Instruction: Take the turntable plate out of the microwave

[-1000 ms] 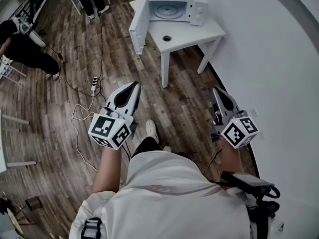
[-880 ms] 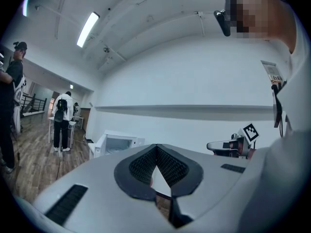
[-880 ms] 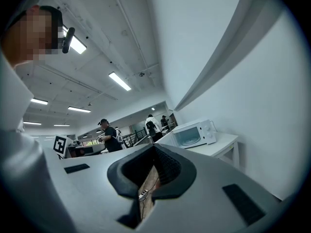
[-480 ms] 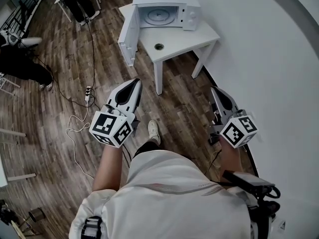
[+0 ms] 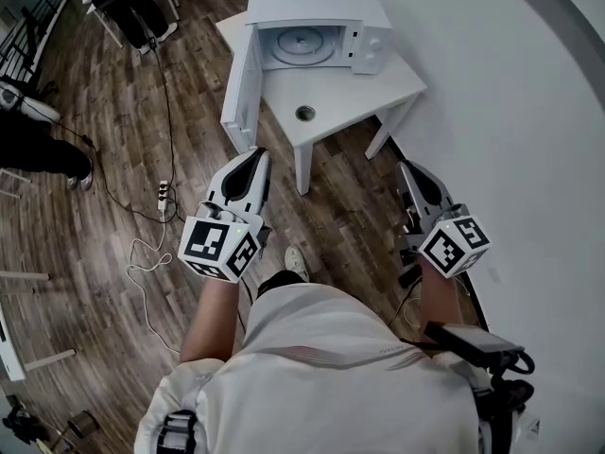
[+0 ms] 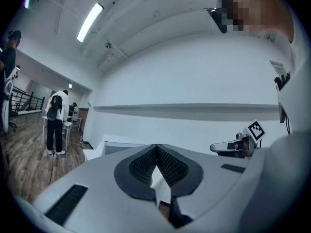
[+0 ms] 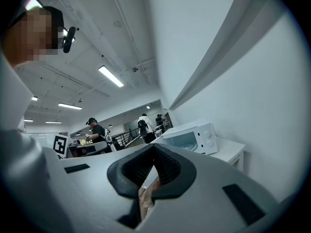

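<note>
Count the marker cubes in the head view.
2. One cube sits on the left gripper, left of centre over the wood floor. The other cube sits on the right gripper, beside the white wall. None appears hidden.

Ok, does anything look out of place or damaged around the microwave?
Nothing stands out. The white microwave stands upright on the small white table, its door open, and the round turntable plate lies flat inside.

Glossy white microwave [image 5: 317, 28], matt white table [image 5: 354, 93], wood-plank floor [image 5: 113, 159].
</note>
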The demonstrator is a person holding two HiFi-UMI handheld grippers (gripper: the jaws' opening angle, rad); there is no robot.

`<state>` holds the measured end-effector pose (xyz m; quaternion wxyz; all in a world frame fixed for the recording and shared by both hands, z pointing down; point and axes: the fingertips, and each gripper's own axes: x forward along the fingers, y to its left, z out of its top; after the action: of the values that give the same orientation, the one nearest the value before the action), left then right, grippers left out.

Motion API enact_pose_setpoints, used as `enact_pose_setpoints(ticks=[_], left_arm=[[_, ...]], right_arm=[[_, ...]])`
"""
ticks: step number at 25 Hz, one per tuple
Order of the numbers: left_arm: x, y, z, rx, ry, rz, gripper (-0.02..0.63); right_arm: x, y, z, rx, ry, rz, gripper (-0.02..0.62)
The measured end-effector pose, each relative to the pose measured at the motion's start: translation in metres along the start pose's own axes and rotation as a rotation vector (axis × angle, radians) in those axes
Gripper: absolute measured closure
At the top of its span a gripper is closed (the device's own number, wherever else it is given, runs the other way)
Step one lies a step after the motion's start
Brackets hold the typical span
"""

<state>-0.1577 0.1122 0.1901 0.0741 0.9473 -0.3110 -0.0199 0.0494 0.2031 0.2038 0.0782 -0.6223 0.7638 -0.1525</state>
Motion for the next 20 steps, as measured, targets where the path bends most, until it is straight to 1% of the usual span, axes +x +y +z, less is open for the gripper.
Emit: enact_pose_setpoints(ticks=[5, 12, 16, 20], left_arm=[[0.051, 0.038, 0.009, 0.002, -0.006, -0.037, 0.597], [0.086, 0.063, 0.018, -0.026, -0.015, -0.060, 0.597], [0.108, 0.072, 0.017, -0.035, -0.011, -0.043, 0.597], [0.133, 0.085, 0.013, -0.027, -0.011, 0.011, 0.597]], right_arm=[[0.057, -0.020, 0.013, 0.004, -0.017, -0.018, 0.595], [0.110, -0.027, 0.023, -0.002, -0.012, 0.005, 0.595], [0.139, -0.042, 0.026, 0.007, 0.006, 0.037, 0.595], [0.174, -0.064, 0.029, 0.011, 0.023, 0.086, 0.595]])
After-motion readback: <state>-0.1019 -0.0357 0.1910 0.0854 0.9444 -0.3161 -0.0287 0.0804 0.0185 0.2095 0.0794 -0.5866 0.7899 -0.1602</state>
